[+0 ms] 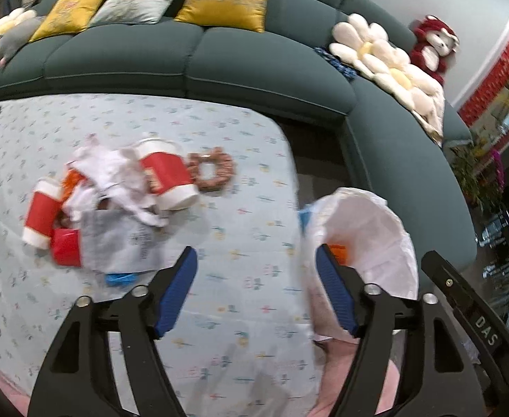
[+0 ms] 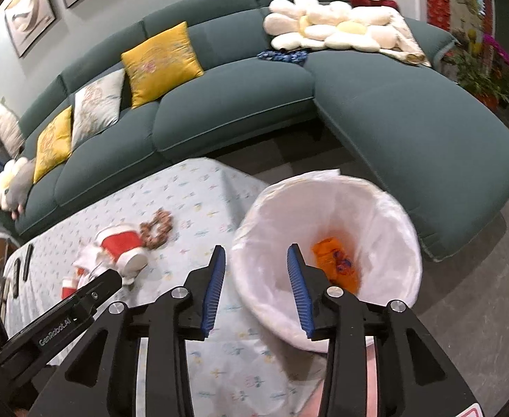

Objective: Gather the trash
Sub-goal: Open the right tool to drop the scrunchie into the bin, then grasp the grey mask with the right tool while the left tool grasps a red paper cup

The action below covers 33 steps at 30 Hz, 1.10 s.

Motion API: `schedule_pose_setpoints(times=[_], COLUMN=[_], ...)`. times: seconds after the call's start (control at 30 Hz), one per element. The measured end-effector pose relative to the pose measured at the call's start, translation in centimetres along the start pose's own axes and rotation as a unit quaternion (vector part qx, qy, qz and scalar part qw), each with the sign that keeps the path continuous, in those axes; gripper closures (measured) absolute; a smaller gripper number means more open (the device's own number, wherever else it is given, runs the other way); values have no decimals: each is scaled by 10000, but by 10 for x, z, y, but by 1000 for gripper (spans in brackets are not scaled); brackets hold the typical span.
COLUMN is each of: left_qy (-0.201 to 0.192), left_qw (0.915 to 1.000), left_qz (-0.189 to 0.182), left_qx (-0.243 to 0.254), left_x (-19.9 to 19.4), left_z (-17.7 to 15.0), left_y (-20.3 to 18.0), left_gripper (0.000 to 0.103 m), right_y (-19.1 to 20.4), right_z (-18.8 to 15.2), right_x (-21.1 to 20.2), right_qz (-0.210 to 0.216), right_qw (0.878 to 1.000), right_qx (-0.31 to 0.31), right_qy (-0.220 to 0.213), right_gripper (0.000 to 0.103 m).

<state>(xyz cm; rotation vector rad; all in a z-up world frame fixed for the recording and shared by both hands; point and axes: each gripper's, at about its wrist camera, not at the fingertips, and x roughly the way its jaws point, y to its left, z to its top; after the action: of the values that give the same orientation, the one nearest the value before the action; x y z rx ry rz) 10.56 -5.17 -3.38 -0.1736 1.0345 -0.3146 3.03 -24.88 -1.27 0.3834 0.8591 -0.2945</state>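
Both my left hand-held gripper [image 1: 256,290] and right hand-held gripper [image 2: 256,290] are spread, empty. The trash pile [image 1: 115,201] sits mid-desk; the lined bin [image 2: 386,208] stands off the desk's right edge. I'd pinch 1 cup [image 1: 165,177] first.

Matt printed cloth covers the table [image 1: 219,250]; thin glossy plastic lines the bin [image 2: 386,215].

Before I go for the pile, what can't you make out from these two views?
- Pile, left view: motion blur; crumpled paper covers what lies under it.
- Cup print: blurred, unreadable.
- Bin bottom, right view: the right finger hides part; the orange wrapper is blurred.
- Dark items at the table's left edge: too small to identify.
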Motion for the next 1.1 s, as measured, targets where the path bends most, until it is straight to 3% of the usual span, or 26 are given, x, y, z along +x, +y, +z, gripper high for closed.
schedule_pose_setpoints(times=[0.33, 0.7, 0.93, 1.1], left_qy=[-120, -135, 13, 124], left_qw=[9983, 9927, 9860, 9806], left_qz=[326, 775, 1017, 1117], left_qx=[-476, -914, -1320, -1605], left_x=[-19, -27, -26, -22], left_z=[-2, -8, -11, -11], left_y=[71, 150, 205, 240], left_gripper=[32, 32, 19, 19], right_y=[65, 133, 173, 199], right_z=[-20, -43, -60, -74], right_x=[5, 20, 39, 59], right_qz=[238, 446, 520, 621], right_qw=[9985, 9929, 9873, 9833], right_qx=[-458, -996, -1312, -1405], right_qy=[186, 473, 725, 975], right_gripper=[57, 56, 50, 49])
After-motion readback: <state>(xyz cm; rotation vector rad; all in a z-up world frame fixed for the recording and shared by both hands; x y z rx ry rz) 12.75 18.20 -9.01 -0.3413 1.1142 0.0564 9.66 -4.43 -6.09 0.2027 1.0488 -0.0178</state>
